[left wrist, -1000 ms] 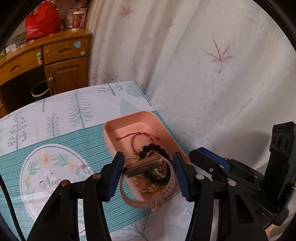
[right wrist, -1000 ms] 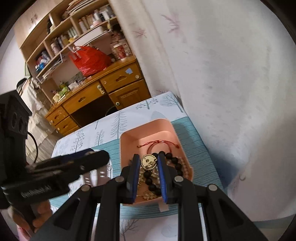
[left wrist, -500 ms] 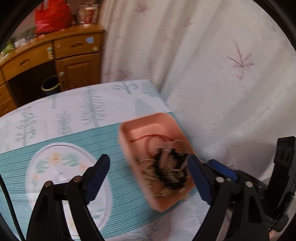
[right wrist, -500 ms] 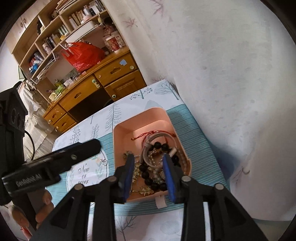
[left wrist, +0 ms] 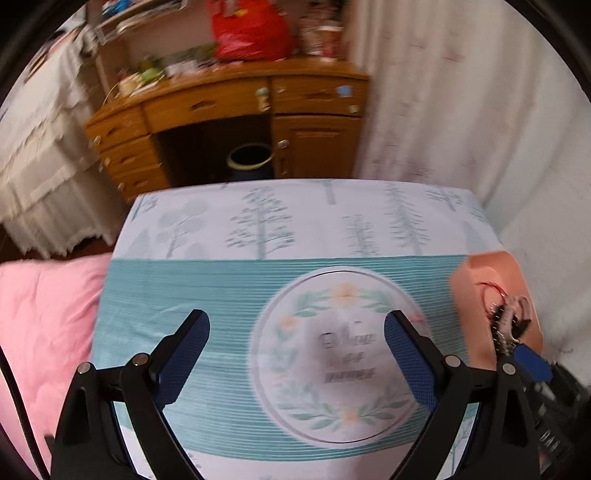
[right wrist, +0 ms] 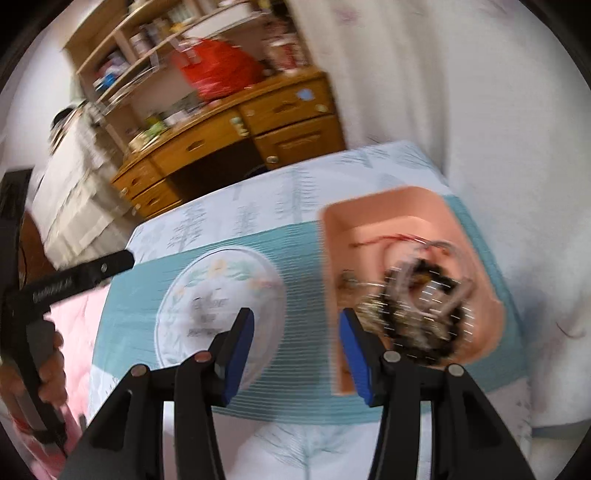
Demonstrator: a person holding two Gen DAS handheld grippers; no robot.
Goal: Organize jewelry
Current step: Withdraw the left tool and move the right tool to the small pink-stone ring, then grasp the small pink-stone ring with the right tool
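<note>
A pink tray (right wrist: 376, 210) lies at the table's right end, by the curtain. It holds a heap of jewelry (right wrist: 424, 295): black beads, a pink watch, gold chains and a red cord (right wrist: 380, 238). The left wrist view catches the tray (left wrist: 469, 291) only at its right edge. My left gripper (left wrist: 297, 332) hangs over the round emblem (left wrist: 332, 354) of the tablecloth, its jaws opening wide with nothing between them. My right gripper (right wrist: 297, 323) hovers over the cloth just left of the tray, its jaws opening, nothing between them. Both views are blurred.
A teal-striped tablecloth (left wrist: 192, 291) with printed trees covers the table. A pink blanket (left wrist: 44, 325) lies beyond its left edge. A white curtain (right wrist: 461, 110) hangs close on the right. Behind stands a wooden desk (left wrist: 236, 99) with a red bag (left wrist: 247, 29) on top.
The left gripper let the pink watch go into the tray, opened wide and swung left over the emblem. The right gripper released its gold piece, opened and shifted left off the tray.
</note>
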